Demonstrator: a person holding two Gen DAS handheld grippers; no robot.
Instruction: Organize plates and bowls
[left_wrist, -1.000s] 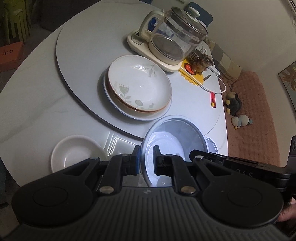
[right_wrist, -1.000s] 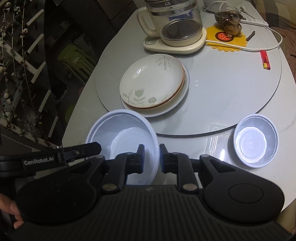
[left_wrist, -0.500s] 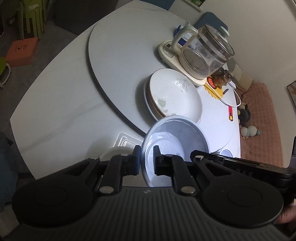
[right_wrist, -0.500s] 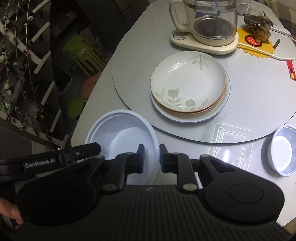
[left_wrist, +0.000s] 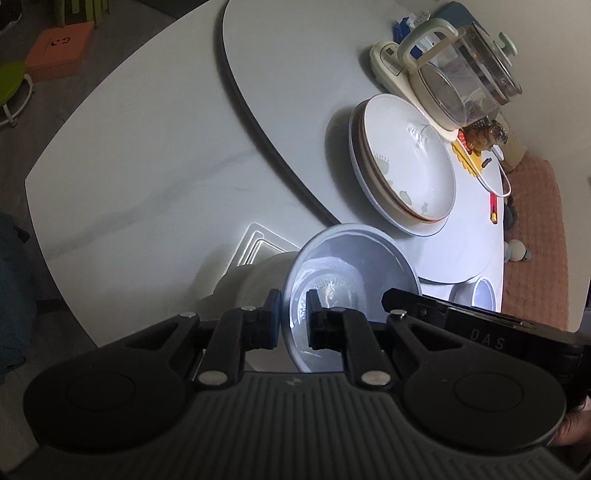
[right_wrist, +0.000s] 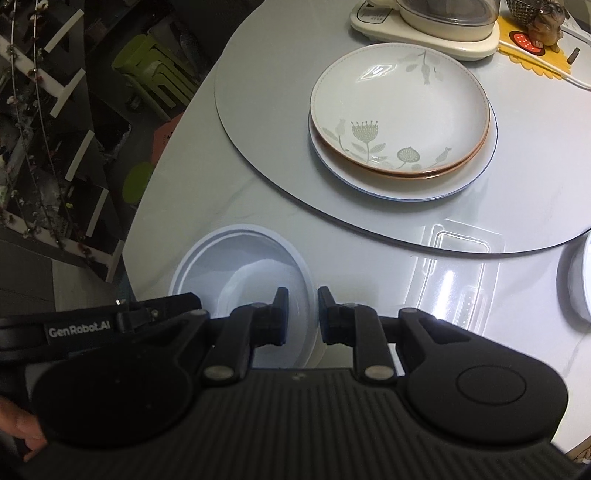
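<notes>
The round white table (right_wrist: 369, 280) bears a grey turntable disc (left_wrist: 295, 92), on which a floral cream plate is stacked on a larger white plate (right_wrist: 400, 122). A pale blue plastic bowl (left_wrist: 351, 273) is held between the two grippers above the table's near edge: its one rim is clamped by the left gripper (left_wrist: 293, 319) and its opposite rim by the right gripper (right_wrist: 300, 315), both sets of jaws being pressed together on the thin wall. The step in hand is judged to be the carrying of this bowl onto a small white bowl (left_wrist: 255, 280), which is seen directly beneath it in the left view. A level, centred lowering is called for next, then a release by both grippers so that the bowls nest. Compared with a second ago, the small white bowl, then well to the left, has been brought under the held bowl, and the stacked plates have shifted rightward in both views.
</notes>
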